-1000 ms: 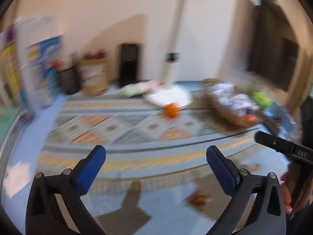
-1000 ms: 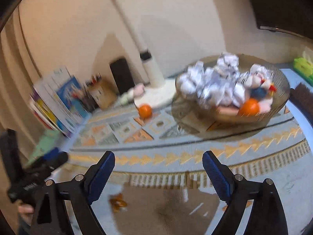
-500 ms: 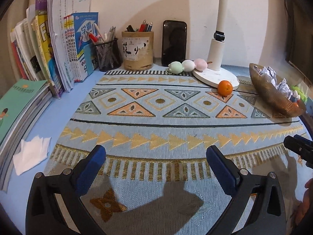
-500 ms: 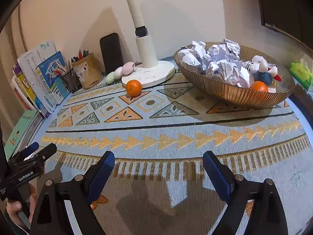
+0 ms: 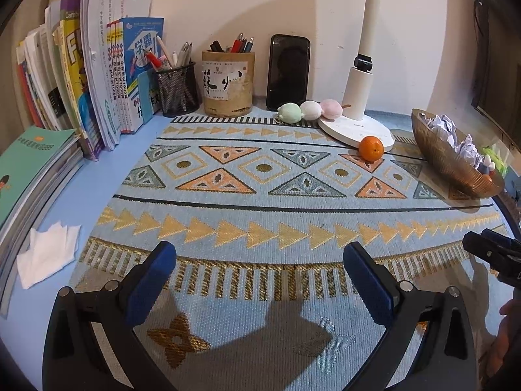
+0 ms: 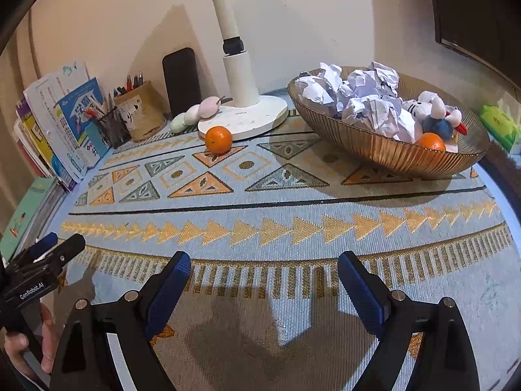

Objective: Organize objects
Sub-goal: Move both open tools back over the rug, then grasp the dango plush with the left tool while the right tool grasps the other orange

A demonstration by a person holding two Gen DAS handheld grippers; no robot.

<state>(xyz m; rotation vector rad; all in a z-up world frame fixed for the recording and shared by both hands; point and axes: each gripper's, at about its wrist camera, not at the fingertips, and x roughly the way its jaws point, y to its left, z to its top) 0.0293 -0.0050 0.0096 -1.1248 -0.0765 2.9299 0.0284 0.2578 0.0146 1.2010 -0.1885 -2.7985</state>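
An orange point(image 5: 371, 148) point(image 6: 218, 139) lies on the patterned mat point(image 5: 260, 195) point(image 6: 260, 205) beside the white lamp base point(image 5: 356, 130) point(image 6: 247, 119). A bronze bowl point(image 6: 384, 145) point(image 5: 452, 166) at the right holds crumpled paper balls point(image 6: 361, 94), a plush toy point(image 6: 433, 114) and another orange point(image 6: 430, 141). Three pastel squishy balls point(image 5: 309, 110) point(image 6: 192, 114) sit in a row by the lamp. My left gripper point(image 5: 260, 280) and right gripper point(image 6: 263, 285) hover open over the mat's near edge, both empty.
Upright books point(image 5: 97, 81), a green booklet stack point(image 5: 26, 163), a mesh pen cup point(image 5: 177, 91), a wooden pen holder point(image 5: 228, 83) and a black phone point(image 5: 288, 71) line the back and left. A white tissue point(image 5: 45, 254) lies front left. A green pack point(image 6: 498, 123) sits far right.
Both views have swung and settled from a blurred sweep one second ago to a steady look over the mat. Since half a second ago almost nothing has moved; both grippers stay open.
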